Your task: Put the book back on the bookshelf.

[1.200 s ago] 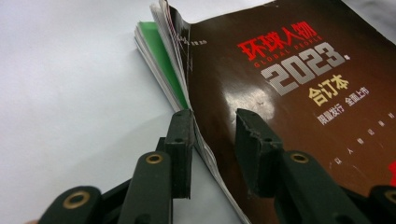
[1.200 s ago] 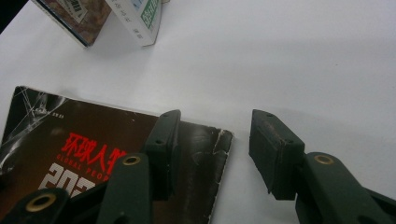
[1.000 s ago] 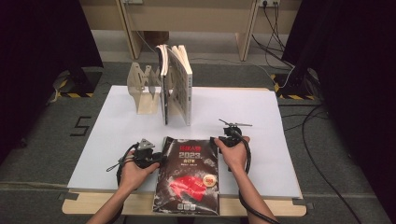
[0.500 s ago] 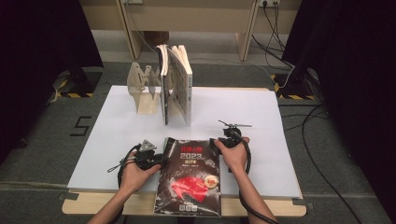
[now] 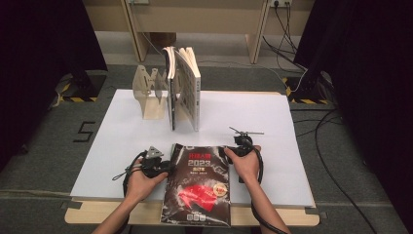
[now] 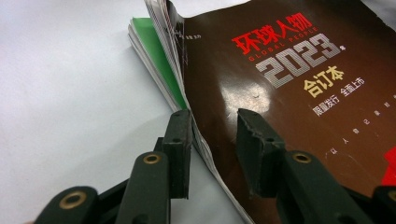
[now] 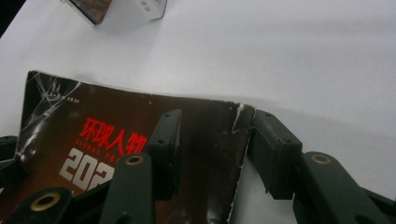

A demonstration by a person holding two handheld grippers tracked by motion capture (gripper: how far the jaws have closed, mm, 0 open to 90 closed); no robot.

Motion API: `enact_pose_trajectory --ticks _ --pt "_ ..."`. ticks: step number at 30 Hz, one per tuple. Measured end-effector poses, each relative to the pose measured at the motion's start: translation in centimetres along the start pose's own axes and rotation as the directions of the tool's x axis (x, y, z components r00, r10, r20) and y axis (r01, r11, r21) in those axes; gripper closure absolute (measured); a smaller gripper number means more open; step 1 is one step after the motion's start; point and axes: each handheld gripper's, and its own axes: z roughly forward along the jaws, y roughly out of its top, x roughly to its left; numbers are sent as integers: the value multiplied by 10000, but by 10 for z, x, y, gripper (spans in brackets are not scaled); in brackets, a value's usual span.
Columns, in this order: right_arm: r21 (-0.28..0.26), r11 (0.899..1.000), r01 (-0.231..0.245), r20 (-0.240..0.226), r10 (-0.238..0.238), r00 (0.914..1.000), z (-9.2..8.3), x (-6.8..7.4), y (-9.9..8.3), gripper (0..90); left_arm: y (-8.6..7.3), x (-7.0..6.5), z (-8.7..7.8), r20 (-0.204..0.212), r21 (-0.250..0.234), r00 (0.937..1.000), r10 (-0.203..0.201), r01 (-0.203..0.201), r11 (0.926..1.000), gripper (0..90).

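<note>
**Two grippers at the edges of a dark magazine**

A dark magazine (image 5: pixel 198 187) with red and silver lettering lay flat on the white table sheet (image 5: pixel 292 146), its lower end reaching past the sheet's near edge. Beyond the magazine's top edge, well apart from it, upright books (image 5: pixel 184 87) stood side by side, with a pale wooden rack (image 5: pixel 148 95) just beside them on their left.

The left gripper (image 5: pixel 155 165) sat at the magazine's left edge, near its top corner. In the left gripper view its jaws straddled that edge: one jaw stood outside the fanned page edges and seemed to touch them, the other hovered over the glossy cover with a clear gap, so the claw stood partly open and pinched nothing.

The right gripper (image 5: pixel 242 145) sat at the magazine's top right corner. In the right gripper view one jaw lay over the cover and the other stood just off the frayed spine edge; the jaws had just been closing, with that corner between them, yet they were not clamped on it.
</note>
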Motion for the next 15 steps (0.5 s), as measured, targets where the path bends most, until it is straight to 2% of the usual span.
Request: enact_pose_trajectory --ticks 10,15 --pt "242 9996 161 -82 -159 9998 -3 2 -3 595 -1 -1 0 -87 -62 10000 -28 27 10000 656" --pt "326 9994 85 -231 -78 9997 -7 0 -3 625 -1 -2 0 -125 -39 9999 24 -24 10000 658"
